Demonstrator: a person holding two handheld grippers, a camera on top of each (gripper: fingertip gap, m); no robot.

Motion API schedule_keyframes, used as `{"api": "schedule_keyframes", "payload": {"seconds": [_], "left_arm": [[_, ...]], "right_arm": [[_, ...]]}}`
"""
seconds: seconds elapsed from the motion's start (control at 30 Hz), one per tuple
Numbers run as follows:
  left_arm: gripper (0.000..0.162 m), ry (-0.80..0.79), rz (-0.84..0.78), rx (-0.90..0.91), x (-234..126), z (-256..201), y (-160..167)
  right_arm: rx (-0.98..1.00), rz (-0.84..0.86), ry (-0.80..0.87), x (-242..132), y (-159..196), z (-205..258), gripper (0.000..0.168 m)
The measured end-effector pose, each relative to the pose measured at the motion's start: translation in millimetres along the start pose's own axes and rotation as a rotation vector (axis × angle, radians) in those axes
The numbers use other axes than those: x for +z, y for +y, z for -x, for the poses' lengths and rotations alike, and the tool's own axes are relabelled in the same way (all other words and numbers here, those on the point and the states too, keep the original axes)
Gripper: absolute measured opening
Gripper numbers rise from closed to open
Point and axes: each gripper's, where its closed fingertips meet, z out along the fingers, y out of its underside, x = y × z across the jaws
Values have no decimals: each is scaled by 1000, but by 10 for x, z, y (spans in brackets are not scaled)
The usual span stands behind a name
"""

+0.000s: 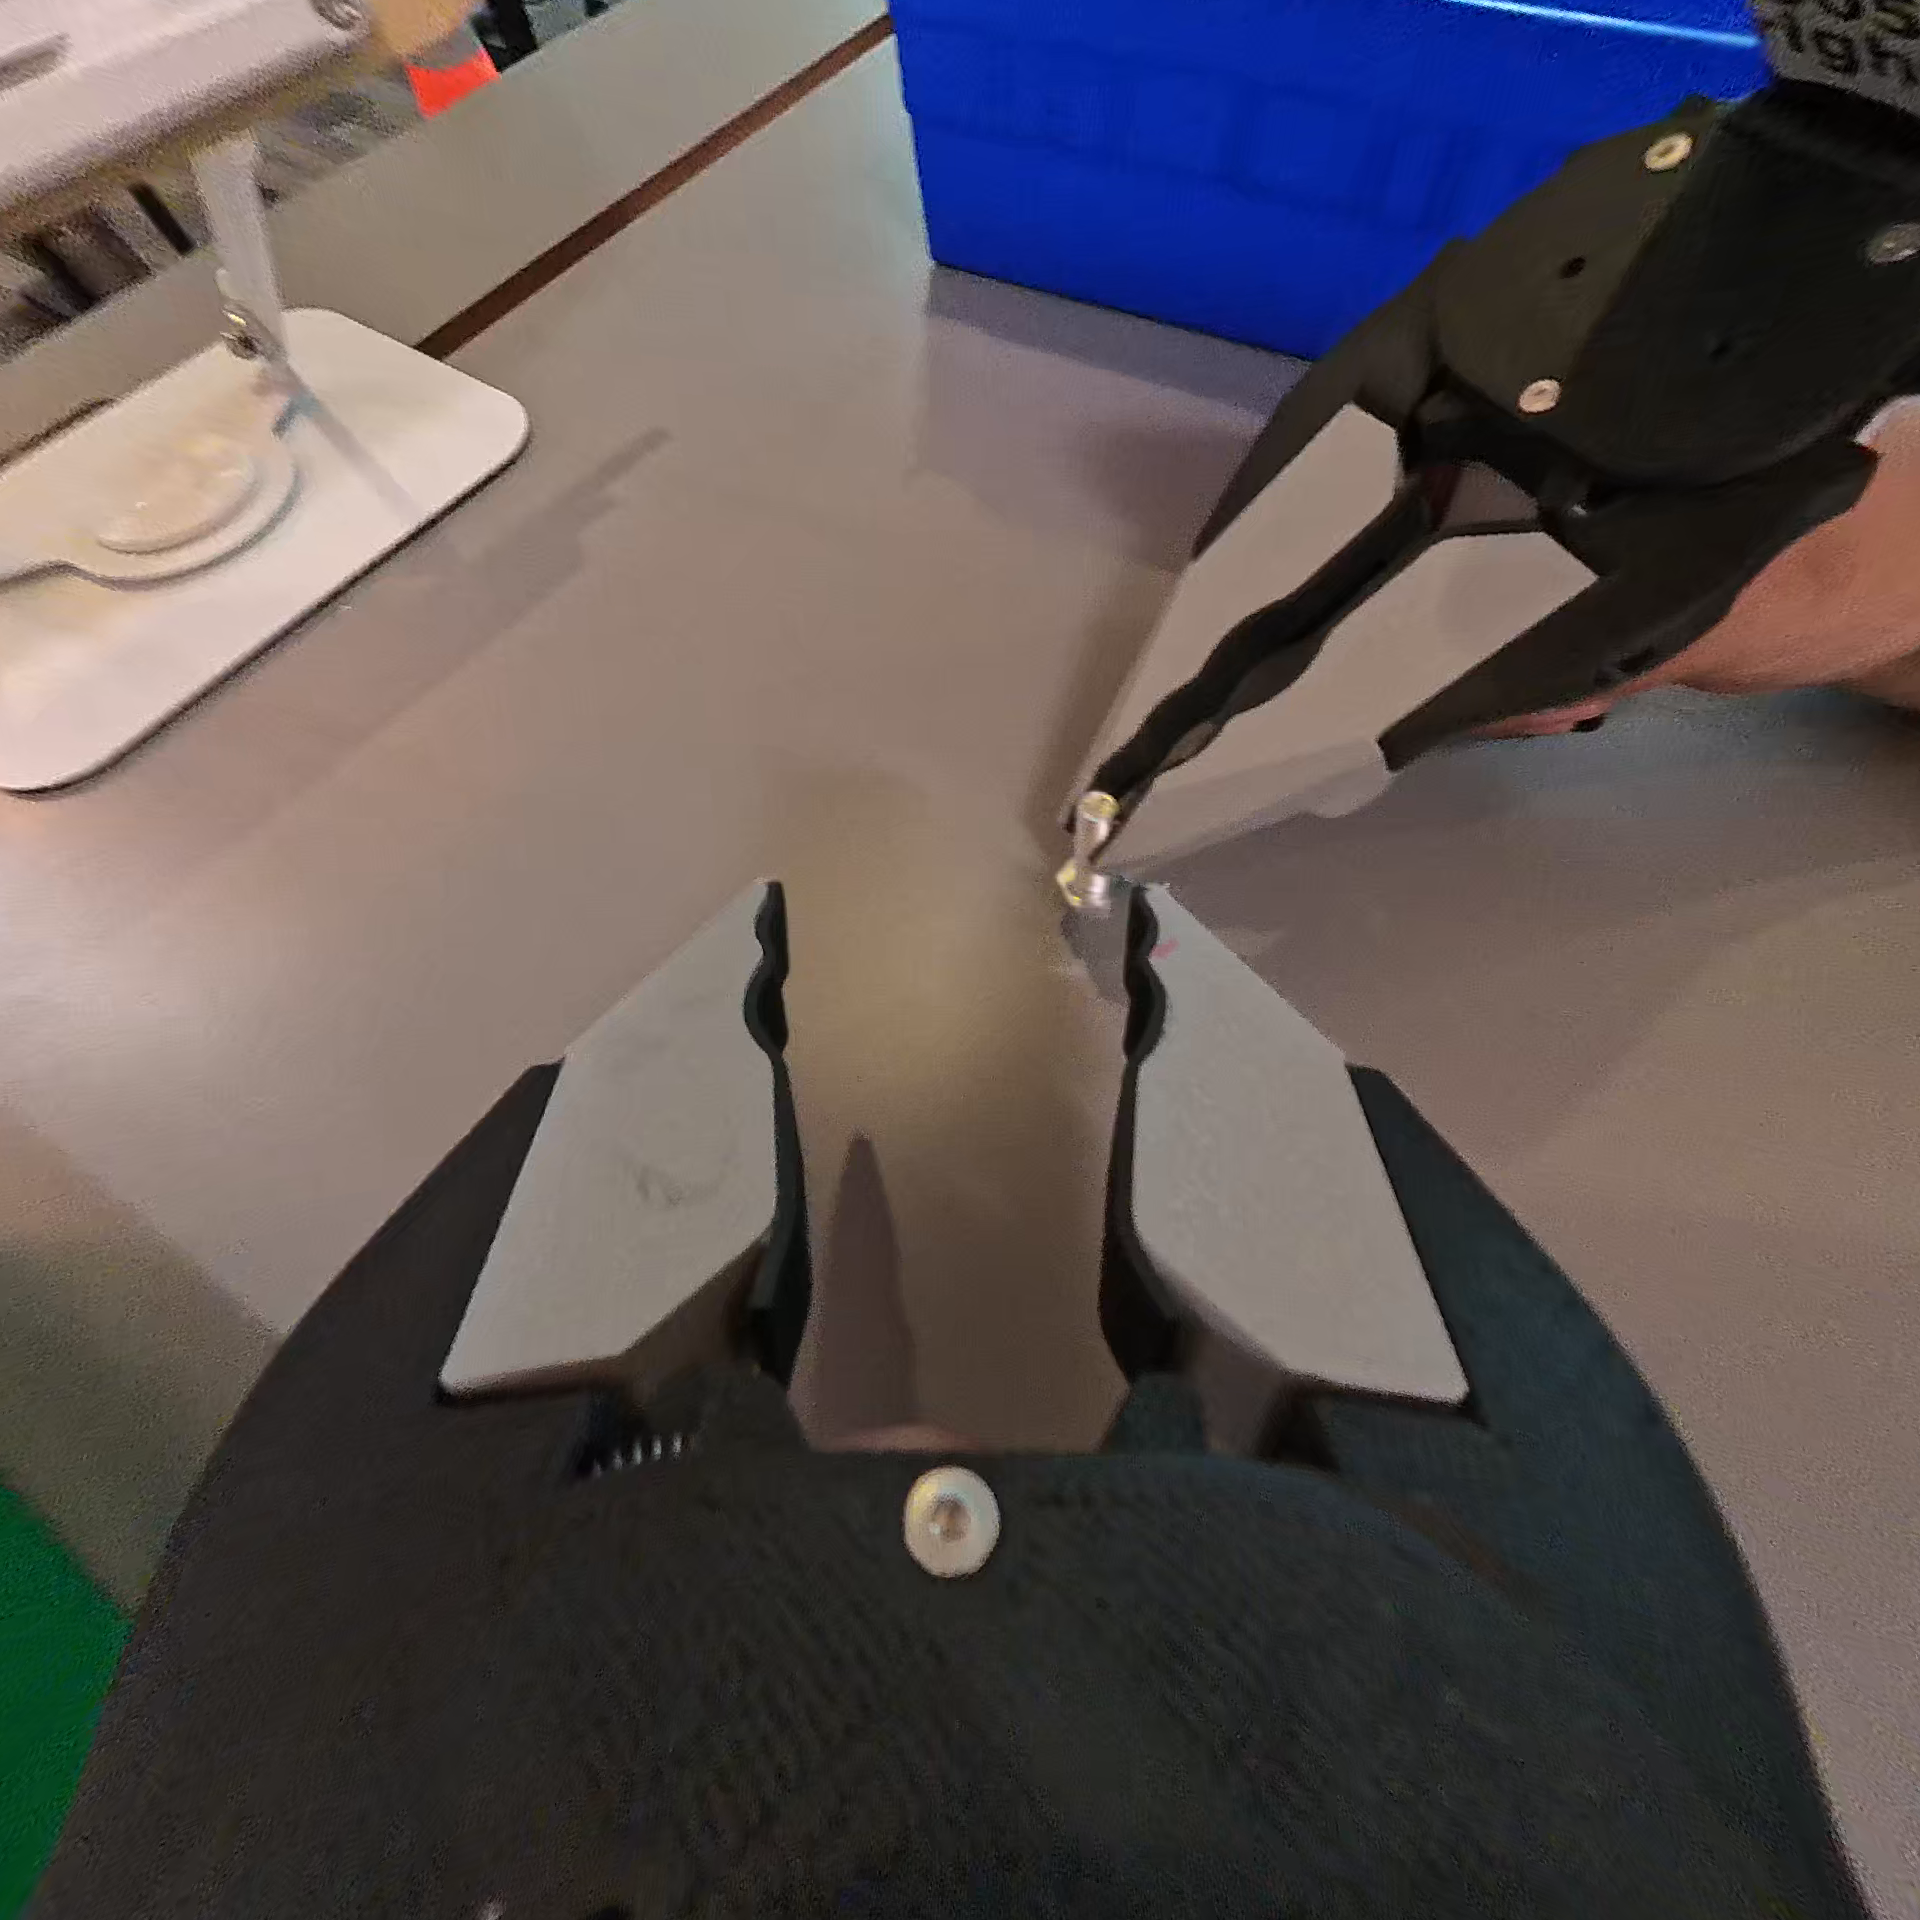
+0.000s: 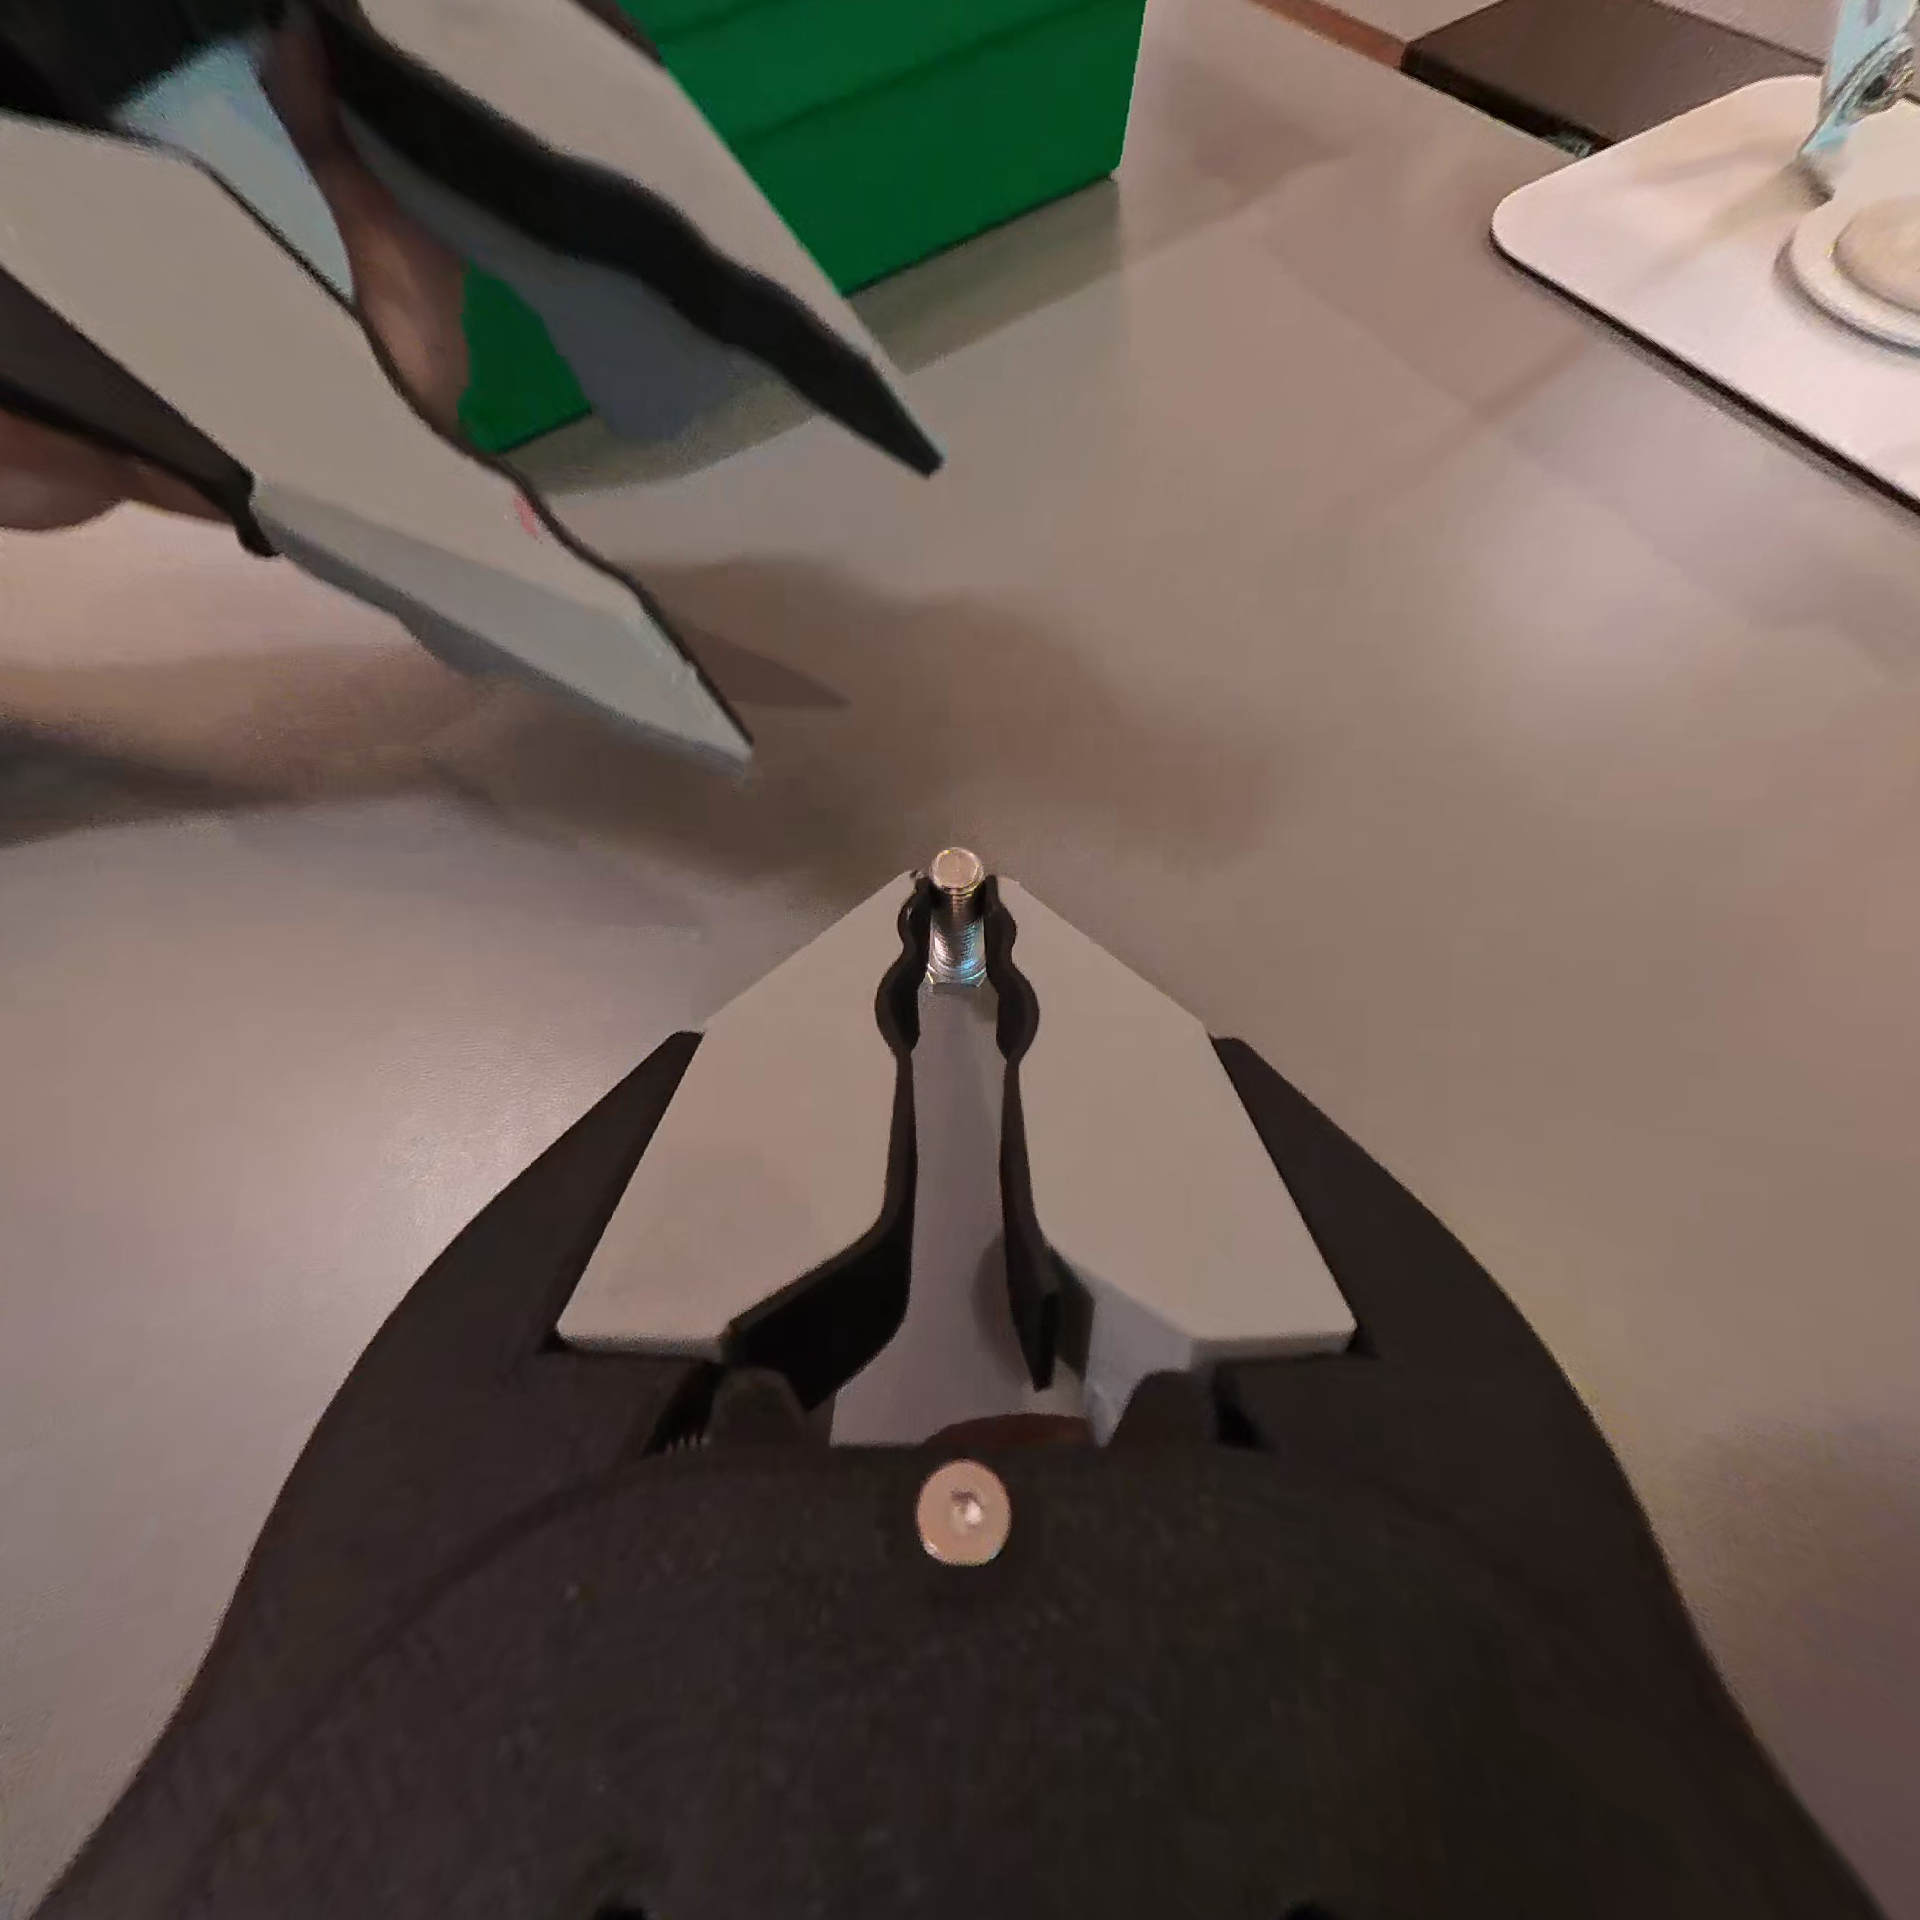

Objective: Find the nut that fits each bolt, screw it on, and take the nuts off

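above the grey tabletop (image 2: 1351,727), the right gripper (image 2: 958,894) clamps a short silver threaded hex-head bolt (image 2: 956,925); the left gripper (image 1: 951,914) gapes, holding nothing.

Black claw (image 1: 956,904) bodies, grey fingers (image 1: 665,1143), silver screws (image 1: 951,1522).

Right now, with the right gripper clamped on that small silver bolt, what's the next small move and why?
Probably fetch a nut with the left gripper. Its jaws stand open and empty, while the right gripper is shut on the small silver threaded bolt, whose thread shows no nut. No loose nut shows on the grey table, so look first.
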Motion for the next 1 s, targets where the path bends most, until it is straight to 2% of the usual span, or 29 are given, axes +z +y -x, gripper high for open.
{"api": "schedule_keyframes", "payload": {"seconds": [0.1,0.23,0.27,0.4,0.57,0.7,0.83,1.0], "left_arm": [[57,-41,-48,27,-38,127,-74],[54,-42,-151,-22,11,148,-73],[55,-28,-150,-47,28,124,-48],[58,-7,-194,-62,3,46,-126],[64,33,-182,-81,90,-49,-102],[65,43,-143,-69,171,-94,-28],[65,26,-120,-15,197,-122,1],[65,4,-109,27,199,-122,9]], "right_arm": [[-26,62,22,81,113,-22,7],[-20,78,18,106,161,-22,8],[-25,71,14,92,149,-14,14],[-51,-40,18,-91,-32,-16,28],[19,-284,-56,-413,-383,-10,44],[94,-326,-14,-501,-411,-227,60],[101,-336,52,-533,-395,-381,59],[90,-318,63,-485,-372,-365,57]]}}
